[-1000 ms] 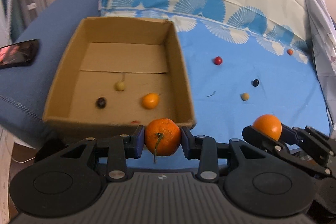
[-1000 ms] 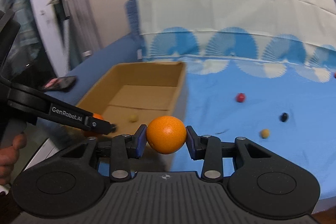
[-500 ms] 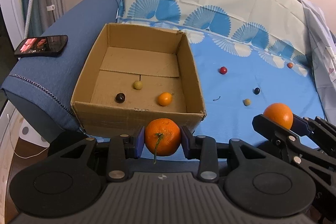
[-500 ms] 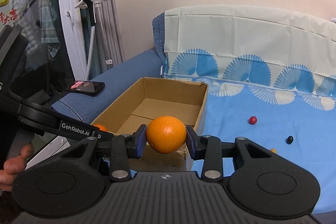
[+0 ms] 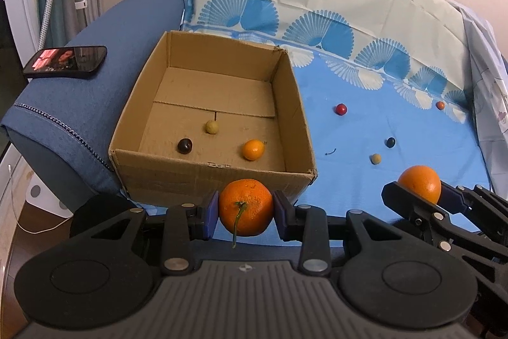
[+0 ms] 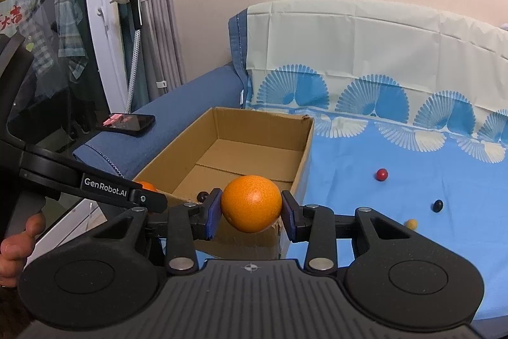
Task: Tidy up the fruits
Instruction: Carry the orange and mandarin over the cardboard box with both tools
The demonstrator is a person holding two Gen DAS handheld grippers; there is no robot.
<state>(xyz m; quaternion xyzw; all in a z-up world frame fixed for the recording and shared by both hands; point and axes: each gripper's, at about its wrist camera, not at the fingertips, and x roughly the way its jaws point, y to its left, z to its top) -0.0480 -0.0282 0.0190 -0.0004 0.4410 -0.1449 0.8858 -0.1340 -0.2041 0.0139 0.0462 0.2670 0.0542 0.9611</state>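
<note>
The left gripper (image 5: 246, 215) is clamped on a stemmed mandarin (image 5: 246, 207), with the cardboard box (image 5: 219, 177) just beyond its fingertips. The right gripper (image 6: 250, 213) is clamped on a smooth orange (image 6: 250, 203), the box behind it and slightly left.

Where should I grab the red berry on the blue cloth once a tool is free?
Take the red berry across its middle, coming straight down from above. It is small and round, lies flat on the blue cloth and stands clear of the other berries, so fingers fit either side.
</note>
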